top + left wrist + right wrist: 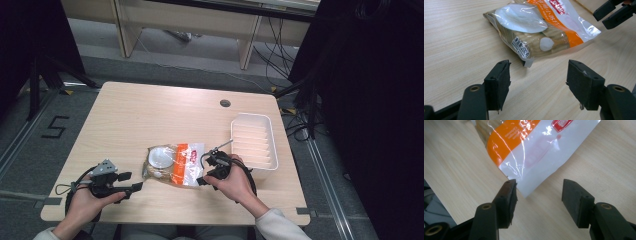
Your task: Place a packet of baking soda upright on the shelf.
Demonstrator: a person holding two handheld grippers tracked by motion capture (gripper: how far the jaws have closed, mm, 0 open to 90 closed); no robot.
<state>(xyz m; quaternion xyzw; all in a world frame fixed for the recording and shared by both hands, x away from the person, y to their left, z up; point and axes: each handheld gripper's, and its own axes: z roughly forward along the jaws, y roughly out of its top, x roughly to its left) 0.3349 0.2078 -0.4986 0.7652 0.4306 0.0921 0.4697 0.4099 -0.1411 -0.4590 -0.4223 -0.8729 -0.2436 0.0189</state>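
Left tool [131,189]: we hold it low over the near-left of the desk [125,115], jaws spread wide, nothing between them. In the left gripper view the same tool [537,83] points at the full end of the snack bag [536,30], whose nearest corner lies just ahead of the gap, not yet inside it.

Snack bag [172,162]: lies flat near the middle of the desk, slightly toward the near edge, between our two tools. Clear film, orange band, biscuit-like pieces packed at its left end; the right end is flat, empty film.

Right tool [216,161]: at the bag's right edge. In the right gripper view this tool [539,200] stands wide open and empty, the bag's flat film corner [529,157] reaching just up to the gap.

Step in hand, as we judge it: take hold of the bag at both ends. We should slide each lower jaw along the desk under the film and close on the sealed edges, not on the contents, which look crushable. The film looks slippery, so a shallow bite may slip off.

Around: a white ribbed tray [254,141] sits just right of the right tool, empty, a likely destination. A cable port [225,103] lies farther back. Nothing blocks either approach.
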